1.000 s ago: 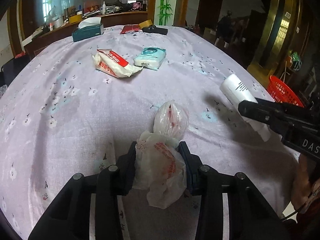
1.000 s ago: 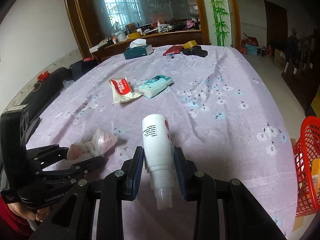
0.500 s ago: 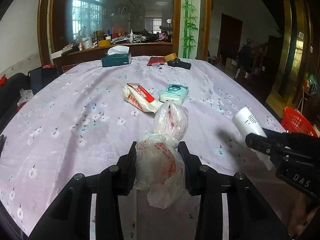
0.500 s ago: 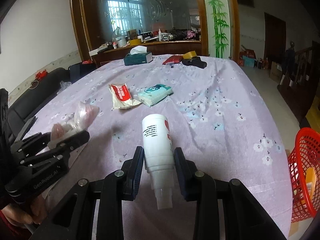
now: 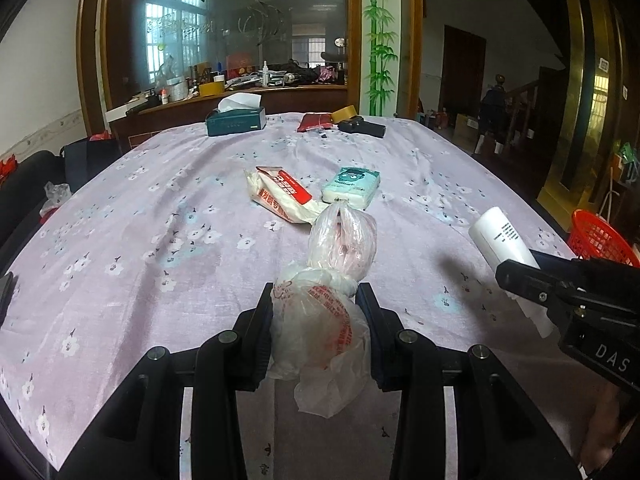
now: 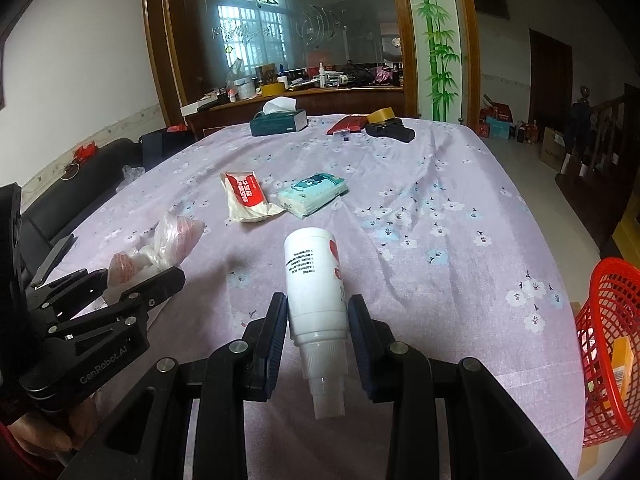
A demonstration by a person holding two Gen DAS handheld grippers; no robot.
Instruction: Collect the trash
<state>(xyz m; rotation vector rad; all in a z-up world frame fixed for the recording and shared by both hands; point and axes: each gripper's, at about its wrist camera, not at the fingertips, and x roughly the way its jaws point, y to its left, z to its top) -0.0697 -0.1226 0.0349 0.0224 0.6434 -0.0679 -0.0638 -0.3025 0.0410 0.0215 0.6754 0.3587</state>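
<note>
Trash in two pieces, both lifted clear of the lilac flower-print tablecloth (image 5: 160,216): crumpled clear plastic bag with red print (image 5: 324,312) pinched between the pads of the left gripper (image 5: 318,320), and white plastic bottle with black text and a red mark (image 6: 316,280) clamped near its neck by the right gripper (image 6: 318,324), base pointing forward, nozzle toward the camera.

Step in hand, by judgement: carrying both pickups to the bin. Red plastic mesh basket (image 6: 600,344) standing on the floor just past the table's right edge, something yellow already inside. Next move: swing right past the table edge, bring each load above the basket's mouth, then spread the jaws, bottle first as the nearer one. Care needed with the limp bag, likely to cling to a pad or drift wide on release.

Still lying mid-table: torn white wrapper with a red label (image 5: 280,196) touching a teal tissue pack with a cartoon face (image 5: 352,184). Farther back, dark green tissue box (image 5: 236,120).

Readable writing: "CenRobot.AI" on the left gripper body, "DAS" on the right one. Bottle text and wrapper characters too small to read.
</note>
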